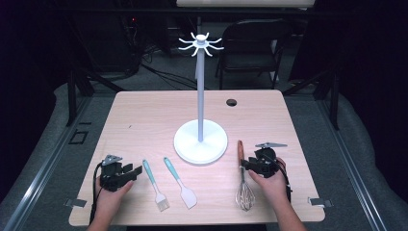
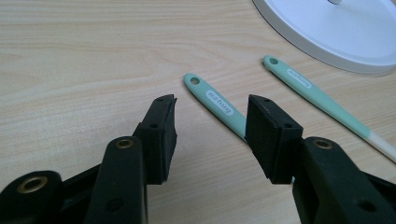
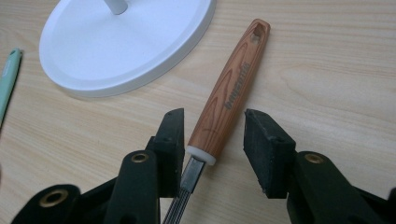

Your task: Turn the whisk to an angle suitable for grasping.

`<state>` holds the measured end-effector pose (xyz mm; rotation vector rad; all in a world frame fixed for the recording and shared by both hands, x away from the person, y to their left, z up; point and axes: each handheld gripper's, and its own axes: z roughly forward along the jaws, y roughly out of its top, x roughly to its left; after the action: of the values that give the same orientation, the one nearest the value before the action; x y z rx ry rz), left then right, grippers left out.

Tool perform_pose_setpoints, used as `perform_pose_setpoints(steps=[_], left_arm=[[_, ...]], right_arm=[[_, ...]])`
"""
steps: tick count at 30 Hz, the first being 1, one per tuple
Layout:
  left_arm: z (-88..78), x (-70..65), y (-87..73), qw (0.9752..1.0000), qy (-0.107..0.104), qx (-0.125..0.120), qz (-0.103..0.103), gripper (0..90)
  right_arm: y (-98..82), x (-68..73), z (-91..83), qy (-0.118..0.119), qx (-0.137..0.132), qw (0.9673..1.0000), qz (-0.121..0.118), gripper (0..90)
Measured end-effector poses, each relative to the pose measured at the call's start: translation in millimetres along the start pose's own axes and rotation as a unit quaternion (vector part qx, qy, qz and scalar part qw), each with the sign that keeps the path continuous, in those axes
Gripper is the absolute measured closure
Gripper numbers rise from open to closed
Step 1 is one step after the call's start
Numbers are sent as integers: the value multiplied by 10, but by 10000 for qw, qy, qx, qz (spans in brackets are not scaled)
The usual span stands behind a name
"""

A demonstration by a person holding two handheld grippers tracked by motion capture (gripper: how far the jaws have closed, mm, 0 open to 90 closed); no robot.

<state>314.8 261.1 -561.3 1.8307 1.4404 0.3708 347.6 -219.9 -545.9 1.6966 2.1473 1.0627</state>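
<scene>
The right gripper [image 3: 212, 135] is standing with its jaws apart around the whisk [image 3: 229, 88], the wooden handle lying between the two pads just above the white collar where the wires begin; a gap is showing on each side of the handle, so nothing is being squeezed yet. In the high view that gripper [image 1: 250, 164] is sitting low over the table, beside the handle's lower end, with the wire head of the whisk pointing back toward the person's edge.

The left gripper [image 2: 210, 126] is likewise standing open, its jaws pointing at the mint-handled brush [image 2: 215, 100], whose handle is running under the right-hand pad without being gripped. The spatula [image 2: 322, 100] is lying just beyond, near the base of the white stand [image 2: 327, 32].

Judging from this, the work is only beginning: all three utensils are lying flat on the table [image 1: 144, 115], the hooks at the top of the stand are hanging bare, and the whisk looks to be the first thing going up, once the jaws are closing on its handle
</scene>
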Motion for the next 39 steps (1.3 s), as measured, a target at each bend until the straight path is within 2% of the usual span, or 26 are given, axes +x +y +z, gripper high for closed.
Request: perform_pose_setpoints(steps=[4, 7, 15, 19, 24, 30, 39], left_arm=[[-10, -10, -7, 10000, -9, 32, 18, 526], [-30, -4, -8, 10000, -6, -32, 6, 526], [-52, 6, -9, 10000, -16, -75, -20, 526], [-48, 14, -5, 10000, -41, -31, 36, 526], [-54, 28, 2, 10000, -28, -70, 36, 526], [-51, 24, -1, 10000, -47, -60, 34, 526], [-33, 36, -7, 10000, -55, -38, 12, 526]], right_arm=[[29, -8, 67, 28, 124, 9998, 151, 618], [60, 5, 92, -5, 181, 9995, 276, 626], [97, 11, 220, -86, 662, 9962, 555, 627], [104, 17, 263, -105, 735, 9950, 666, 616], [122, 41, 299, -91, 882, 9938, 674, 605], [132, 101, 335, -181, 954, 9929, 692, 608], [148, 161, 367, -289, 989, 9923, 694, 679]])
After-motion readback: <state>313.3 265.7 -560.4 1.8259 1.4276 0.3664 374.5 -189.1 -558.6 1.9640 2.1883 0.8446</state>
